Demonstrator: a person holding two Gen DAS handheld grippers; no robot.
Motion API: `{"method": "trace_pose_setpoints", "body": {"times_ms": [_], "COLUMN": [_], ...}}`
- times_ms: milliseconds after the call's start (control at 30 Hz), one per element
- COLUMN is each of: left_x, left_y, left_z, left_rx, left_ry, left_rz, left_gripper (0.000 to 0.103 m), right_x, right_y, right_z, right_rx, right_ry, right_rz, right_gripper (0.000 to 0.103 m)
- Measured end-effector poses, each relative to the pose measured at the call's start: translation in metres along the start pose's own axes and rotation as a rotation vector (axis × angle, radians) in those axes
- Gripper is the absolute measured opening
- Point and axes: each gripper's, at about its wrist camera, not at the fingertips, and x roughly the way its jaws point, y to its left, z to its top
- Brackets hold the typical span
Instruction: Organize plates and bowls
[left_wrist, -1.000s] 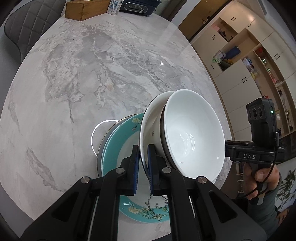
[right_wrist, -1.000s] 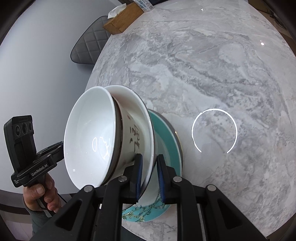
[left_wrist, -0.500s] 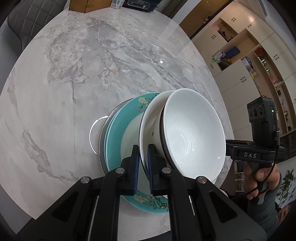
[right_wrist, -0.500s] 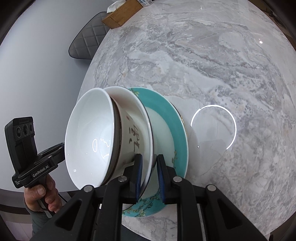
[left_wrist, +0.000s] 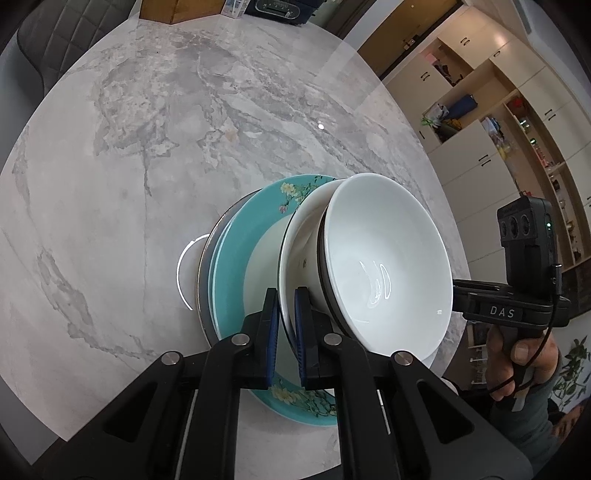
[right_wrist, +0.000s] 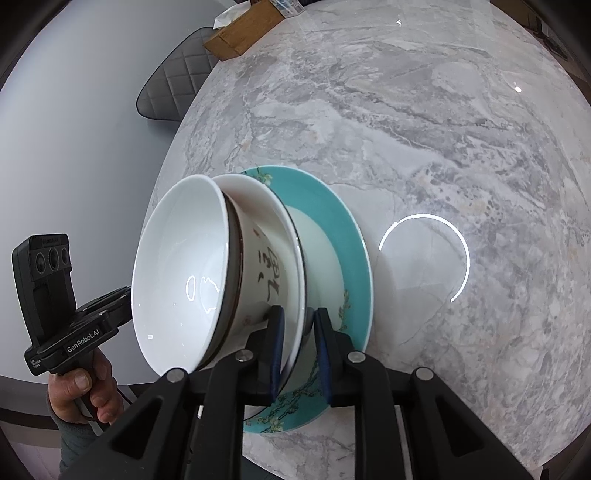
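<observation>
Two nested bowls stand tilted between my grippers: a plain white bowl (left_wrist: 384, 266) (right_wrist: 181, 273) sits inside an outer white bowl (left_wrist: 299, 236) (right_wrist: 266, 273) with black brush characters. My left gripper (left_wrist: 284, 295) is shut on the outer bowl's rim. My right gripper (right_wrist: 299, 314) grips the opposite side of that rim. Just below the bowls lies a teal flowered plate (left_wrist: 236, 258) (right_wrist: 332, 221) on a grey plate (left_wrist: 204, 266). Whether the bowls touch the teal plate is hidden.
The plates lie near the front edge of a round grey marble table (left_wrist: 147, 147). A wooden tissue box (right_wrist: 240, 33) and a dark appliance (left_wrist: 280, 7) stand at the far side. A grey quilted chair (right_wrist: 173, 92) is beyond the table; cabinets (left_wrist: 498, 129) line the right.
Both grippers have sunk a little with the nested bowls, bringing them over and closer to the teal plate. Both grips look the same as before.
</observation>
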Motion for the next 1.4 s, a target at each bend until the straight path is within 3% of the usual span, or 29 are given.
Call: {"method": "trace_pose_setpoints", "body": {"times_ms": [200, 233, 267, 300, 400, 433, 500, 567, 600, 733, 800, 867, 1000, 1400], "left_x": [-0.017, -0.021, -0.027, -0.033, -0.049, -0.054, -0.067, -0.082, -0.089, -0.118, -0.125, -0.125, -0.121, -0.111], "left_y": [0.005, 0.005, 0.006, 0.007, 0.007, 0.005, -0.004, -0.018, -0.025, -0.053, -0.065, -0.072, -0.076, -0.109], "left_z": [-0.003, -0.004, -0.005, -0.007, -0.014, -0.016, -0.021, -0.029, -0.034, -0.056, -0.068, -0.073, -0.083, -0.117], "left_rx": [-0.001, 0.003, 0.006, 0.007, 0.013, 0.015, 0.044, 0.085, 0.106, 0.189, 0.211, 0.212, 0.154, 0.184], "left_ry": [-0.067, -0.078, -0.097, -0.113, -0.151, -0.164, -0.217, -0.301, -0.352, -0.583, -0.649, -0.645, -0.623, -0.631], "left_rz": [0.001, 0.013, 0.033, 0.050, 0.052, 0.052, 0.104, 0.199, 0.233, 0.383, 0.436, 0.463, 0.424, 0.562], "left_gripper": [0.017, 0.026, 0.041, 0.048, 0.060, 0.068, 0.079, 0.097, 0.100, 0.103, 0.103, 0.103, 0.103, 0.103], "right_x": [-0.008, -0.014, -0.019, -0.025, -0.042, -0.048, -0.058, -0.069, -0.074, -0.091, -0.098, -0.104, -0.109, -0.108], "right_y": [-0.002, -0.003, -0.004, -0.006, -0.013, -0.016, -0.018, -0.019, -0.018, -0.008, 0.001, 0.010, 0.021, 0.038], "right_z": [-0.004, -0.005, -0.006, -0.007, -0.011, -0.014, -0.019, -0.027, -0.030, -0.049, -0.059, -0.070, -0.089, -0.118], "right_rx": [-0.009, -0.008, -0.009, -0.011, 0.001, 0.011, 0.012, 0.013, 0.011, -0.011, -0.029, -0.052, -0.055, -0.081], "right_ry": [-0.044, -0.056, -0.069, -0.083, -0.124, -0.142, -0.184, -0.235, -0.260, -0.370, -0.429, -0.476, -0.551, -0.629], "right_rz": [0.022, 0.026, 0.025, 0.024, 0.032, 0.040, 0.026, 0.003, 0.001, -0.049, -0.085, -0.108, -0.127, -0.207], "right_gripper": [0.026, 0.028, 0.036, 0.043, 0.067, 0.069, 0.075, 0.085, 0.088, 0.103, 0.103, 0.103, 0.103, 0.103]}}
